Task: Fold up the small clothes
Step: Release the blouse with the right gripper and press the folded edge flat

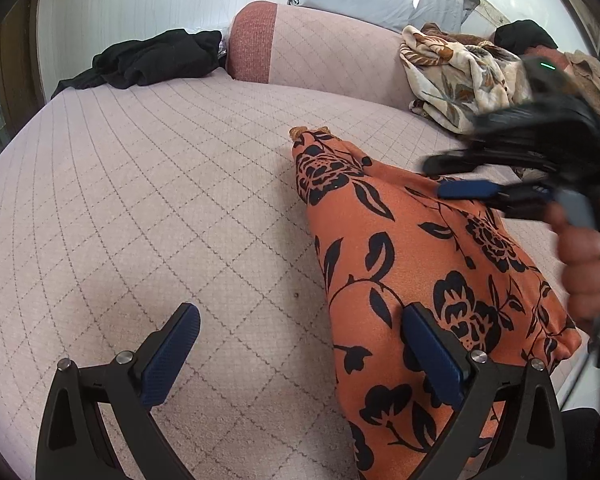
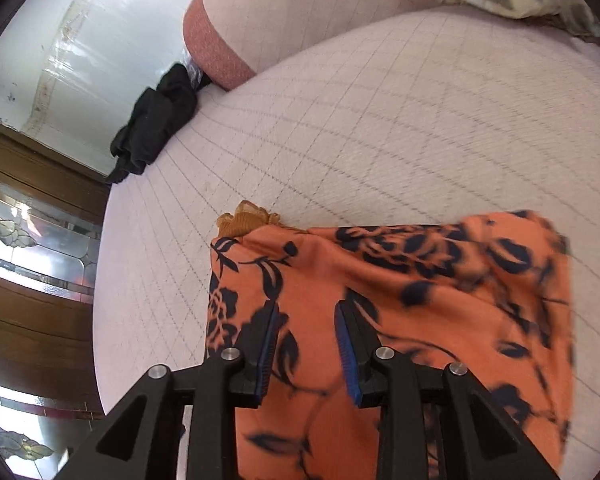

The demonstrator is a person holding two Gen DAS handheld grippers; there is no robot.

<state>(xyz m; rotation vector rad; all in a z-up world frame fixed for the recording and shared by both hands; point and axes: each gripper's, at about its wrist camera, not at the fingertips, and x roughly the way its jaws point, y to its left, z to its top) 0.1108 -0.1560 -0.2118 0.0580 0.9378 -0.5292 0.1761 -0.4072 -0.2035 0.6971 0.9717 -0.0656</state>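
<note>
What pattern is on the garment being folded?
Orange garment with a black floral-and-leaf print; clearest in the left wrist view.

Surface: a pale pink quilted bed cover point(image 1: 140, 200) is carrying all items.
Near right: an orange garment with black flowers point(image 1: 400, 248) is lying flat on it, folded into a narrow strip.
Far left: a black garment point(image 1: 148, 58) is lying crumpled at the edge.
Far right: a cream floral cloth point(image 1: 456, 76) is lying heaped beside a pink bolster point(image 1: 320, 48).
</note>
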